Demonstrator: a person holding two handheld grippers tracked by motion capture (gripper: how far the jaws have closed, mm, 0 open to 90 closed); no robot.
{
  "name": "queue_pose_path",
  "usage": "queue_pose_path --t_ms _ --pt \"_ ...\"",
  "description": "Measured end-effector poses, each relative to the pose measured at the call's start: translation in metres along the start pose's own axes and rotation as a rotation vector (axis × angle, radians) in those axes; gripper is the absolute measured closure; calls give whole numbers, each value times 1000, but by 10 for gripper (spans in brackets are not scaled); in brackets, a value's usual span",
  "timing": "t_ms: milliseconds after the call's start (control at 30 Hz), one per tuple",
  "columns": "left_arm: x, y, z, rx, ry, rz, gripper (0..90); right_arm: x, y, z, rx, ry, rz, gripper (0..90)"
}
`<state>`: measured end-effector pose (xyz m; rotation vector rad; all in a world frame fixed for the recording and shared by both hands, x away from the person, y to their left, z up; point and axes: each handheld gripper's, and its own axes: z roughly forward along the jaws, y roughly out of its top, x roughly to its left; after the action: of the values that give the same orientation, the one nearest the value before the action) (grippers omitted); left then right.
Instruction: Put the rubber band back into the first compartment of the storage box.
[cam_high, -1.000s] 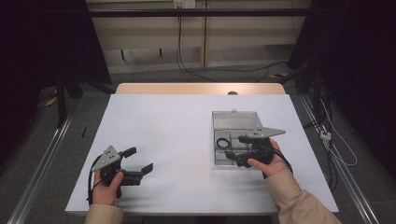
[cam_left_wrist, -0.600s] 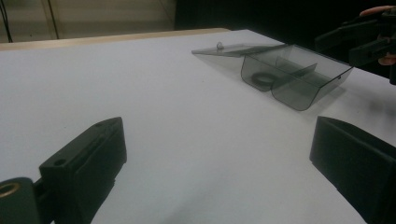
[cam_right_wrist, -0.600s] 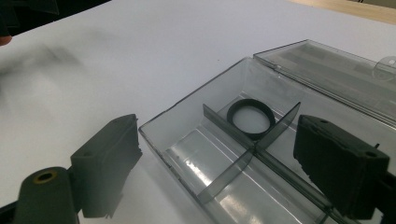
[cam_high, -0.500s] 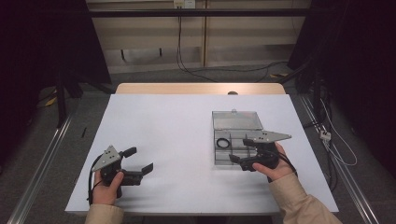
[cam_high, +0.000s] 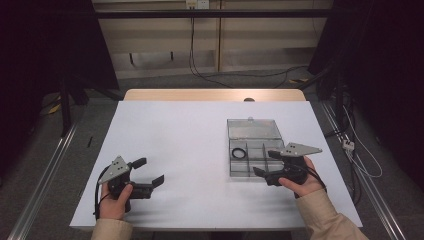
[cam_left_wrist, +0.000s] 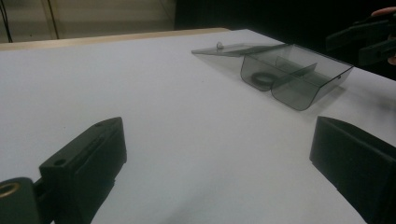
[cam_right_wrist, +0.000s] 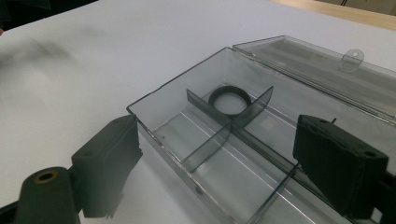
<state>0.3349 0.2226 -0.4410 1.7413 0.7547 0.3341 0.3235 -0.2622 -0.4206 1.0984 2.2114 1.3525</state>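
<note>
White table (cam_high: 200, 145) filling mid-frame over grey floor (cam_high: 45, 150), dark curtains either side, cables along back wall, clear compartment box (cam_high: 252, 150) right of centre, lid open, black ring (cam_high: 239, 153) in its upper-left cell, right gripper (cam_high: 264, 164) jaws wide at box's lower right edge, left gripper (cam_high: 150, 171) wide, empty, lower left

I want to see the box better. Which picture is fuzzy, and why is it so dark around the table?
High view: the white table is lit, the room around it dark. Left gripper view: the near jaws look soft, the clear box sharper. Right gripper view: the black ring is crisp, and a grey smudgy shadow lies at far left.
</note>
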Motion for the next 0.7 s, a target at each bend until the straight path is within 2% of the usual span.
queue_pose_path --t_ms 700 --pt "0 0 0 1 1 -1 35 -11 -14 -22 -8 -48 -13 145"
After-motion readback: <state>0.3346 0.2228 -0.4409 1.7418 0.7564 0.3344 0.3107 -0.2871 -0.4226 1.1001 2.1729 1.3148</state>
